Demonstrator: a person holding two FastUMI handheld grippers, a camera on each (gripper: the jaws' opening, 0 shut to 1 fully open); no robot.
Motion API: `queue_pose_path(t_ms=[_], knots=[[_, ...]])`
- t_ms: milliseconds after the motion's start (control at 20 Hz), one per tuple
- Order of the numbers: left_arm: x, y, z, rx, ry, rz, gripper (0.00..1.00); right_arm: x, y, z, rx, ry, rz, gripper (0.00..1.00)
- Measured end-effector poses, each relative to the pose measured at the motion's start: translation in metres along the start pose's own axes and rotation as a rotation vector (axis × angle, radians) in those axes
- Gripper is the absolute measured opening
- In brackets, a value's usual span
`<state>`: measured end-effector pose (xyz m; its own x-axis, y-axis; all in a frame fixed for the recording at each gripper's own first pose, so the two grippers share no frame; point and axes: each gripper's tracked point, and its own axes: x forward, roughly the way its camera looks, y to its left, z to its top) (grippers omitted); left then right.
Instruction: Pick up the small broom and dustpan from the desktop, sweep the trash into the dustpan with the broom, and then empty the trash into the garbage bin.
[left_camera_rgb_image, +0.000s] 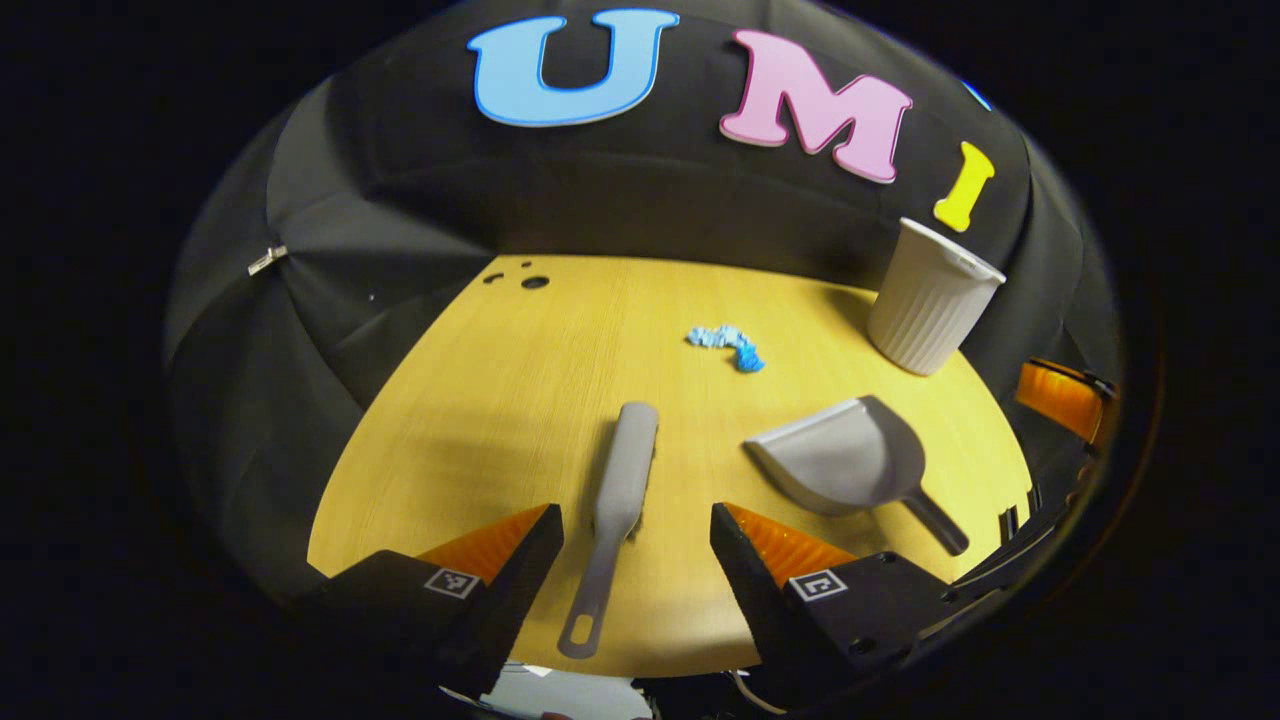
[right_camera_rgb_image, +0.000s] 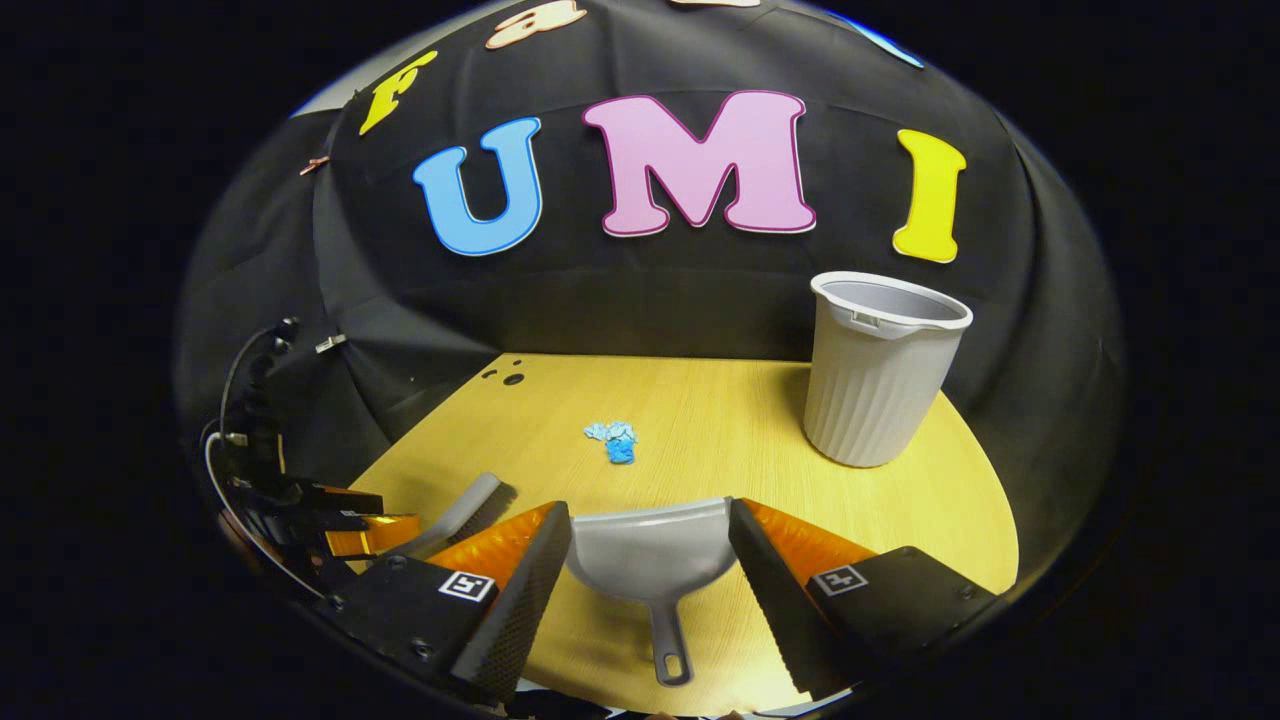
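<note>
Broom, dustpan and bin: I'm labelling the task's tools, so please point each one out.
Broom (left_camera_rgb_image: 625, 470), left gripper view, on its grey back.
Dustpan (right_camera_rgb_image: 650, 550), right gripper view, on the scoop's floor.
Bin (right_camera_rgb_image: 865, 400), right gripper view, on its ribbed wall.

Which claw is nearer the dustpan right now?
Right. The right claw straddles the dustpan, open around it; the left claw sits over the broom beside it.

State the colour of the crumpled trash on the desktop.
Blue: the trash, clearest in the left gripper view.
</note>
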<state>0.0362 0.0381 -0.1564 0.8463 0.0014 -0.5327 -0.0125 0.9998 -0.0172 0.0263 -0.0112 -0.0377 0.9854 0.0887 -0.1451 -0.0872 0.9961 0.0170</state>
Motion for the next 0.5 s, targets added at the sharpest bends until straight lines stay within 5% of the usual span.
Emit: queue_pose_path(t_ms=[500], knots=[[0.061,0.018,-0.062,0.04,0.311,-0.014,0.89,0.003,-0.002,-0.022,0.041,0.062,0.025,0.99]])
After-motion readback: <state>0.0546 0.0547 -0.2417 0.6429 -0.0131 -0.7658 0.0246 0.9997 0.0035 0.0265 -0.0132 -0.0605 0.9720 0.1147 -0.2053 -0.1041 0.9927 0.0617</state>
